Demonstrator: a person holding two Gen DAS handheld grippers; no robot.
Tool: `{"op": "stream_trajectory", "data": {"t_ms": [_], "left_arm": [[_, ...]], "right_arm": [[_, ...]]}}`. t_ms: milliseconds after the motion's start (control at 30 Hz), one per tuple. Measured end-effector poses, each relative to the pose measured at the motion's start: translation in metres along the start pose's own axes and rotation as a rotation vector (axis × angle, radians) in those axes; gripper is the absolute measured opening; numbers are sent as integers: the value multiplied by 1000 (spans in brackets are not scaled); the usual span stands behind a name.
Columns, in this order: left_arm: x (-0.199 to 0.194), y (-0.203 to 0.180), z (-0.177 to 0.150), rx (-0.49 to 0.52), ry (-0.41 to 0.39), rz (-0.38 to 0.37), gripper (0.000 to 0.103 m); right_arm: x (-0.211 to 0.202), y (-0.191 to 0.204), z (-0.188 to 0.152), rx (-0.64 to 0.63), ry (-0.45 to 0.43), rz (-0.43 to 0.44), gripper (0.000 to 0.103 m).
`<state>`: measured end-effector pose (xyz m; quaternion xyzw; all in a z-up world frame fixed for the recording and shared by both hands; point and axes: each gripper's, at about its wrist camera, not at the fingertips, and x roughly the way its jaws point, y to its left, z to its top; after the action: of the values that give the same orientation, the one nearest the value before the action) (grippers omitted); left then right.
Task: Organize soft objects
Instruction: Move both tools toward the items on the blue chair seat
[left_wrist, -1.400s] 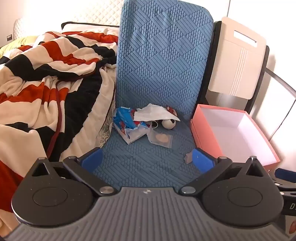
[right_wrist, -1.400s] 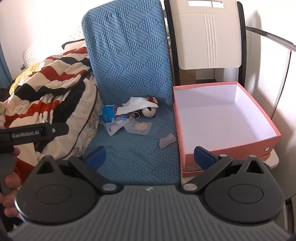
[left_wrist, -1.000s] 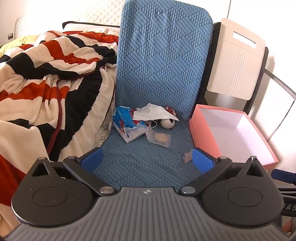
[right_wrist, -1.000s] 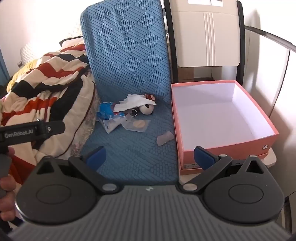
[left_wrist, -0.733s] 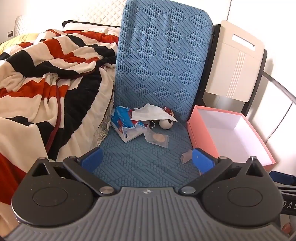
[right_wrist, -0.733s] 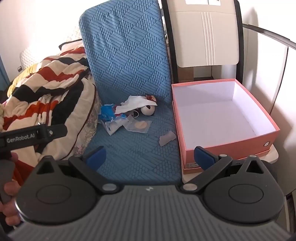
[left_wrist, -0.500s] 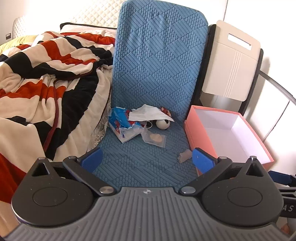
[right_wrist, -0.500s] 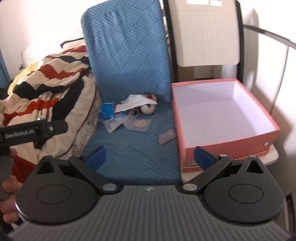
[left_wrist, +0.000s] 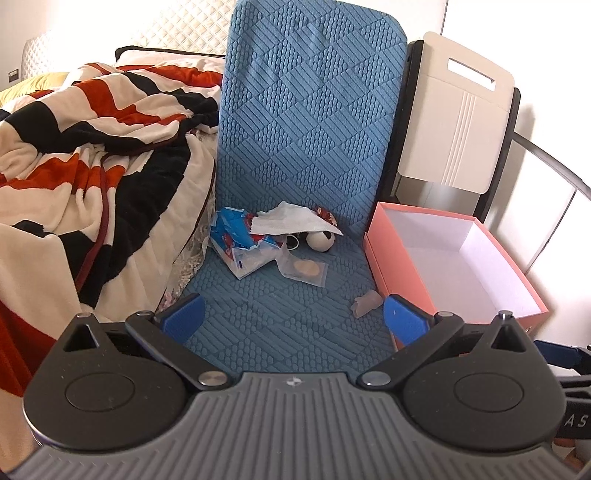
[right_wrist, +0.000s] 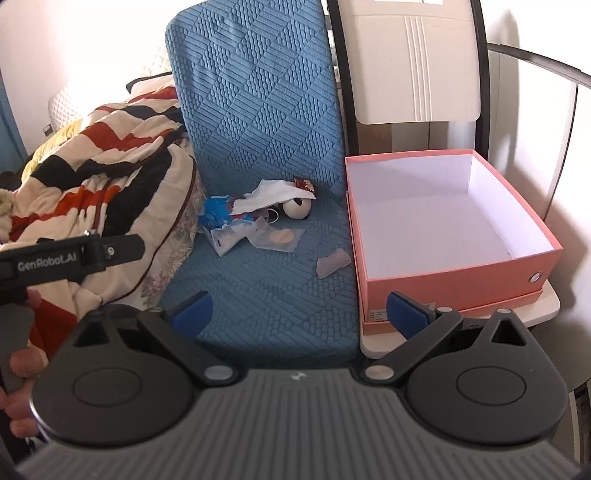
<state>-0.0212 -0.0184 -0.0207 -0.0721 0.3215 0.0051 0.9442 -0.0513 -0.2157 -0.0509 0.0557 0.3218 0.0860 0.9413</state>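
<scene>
Lying at the back of the blue textured seat cushion (left_wrist: 288, 295), the soft objects formed a loose heap: a white crumpled cloth (left_wrist: 291, 221) draped over a small white ball with dark patches (left_wrist: 320, 240), a blue and red wrapper (left_wrist: 232, 232) to its left, and a clear sachet holding a tan disc (left_wrist: 304, 268) just in front. We noted one pale scrap (right_wrist: 333, 261) apart from the heap, near the wall of the pink box (right_wrist: 461, 273). The box stood open beside the cushion, its white interior bare, resting on a pale board (right_wrist: 532, 314).

We held the left gripper (left_wrist: 291, 314) low and level before the cushion's front edge, its blue fingers (left_wrist: 183, 313) spread wide and gripping nothing. The right gripper (right_wrist: 299, 308) sat likewise level, jaws parted and vacant, its right pad over the box's near corner. A hand (right_wrist: 18, 369) on the left tool's handle showed at the right view's left edge. A striped blanket (left_wrist: 92, 147) lay left of the cushion.
</scene>
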Motion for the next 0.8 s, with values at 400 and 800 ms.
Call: {"op": "stream_trajectory", "data": {"t_ms": [400,800], "left_arm": [[12,-4,-1,16,13,-8,103],[33,-13,15,7,21,-59,103]], "right_arm": [[7,1,-1,20,8,0,102],[18,-12,4,67,9,-14,101]]}}
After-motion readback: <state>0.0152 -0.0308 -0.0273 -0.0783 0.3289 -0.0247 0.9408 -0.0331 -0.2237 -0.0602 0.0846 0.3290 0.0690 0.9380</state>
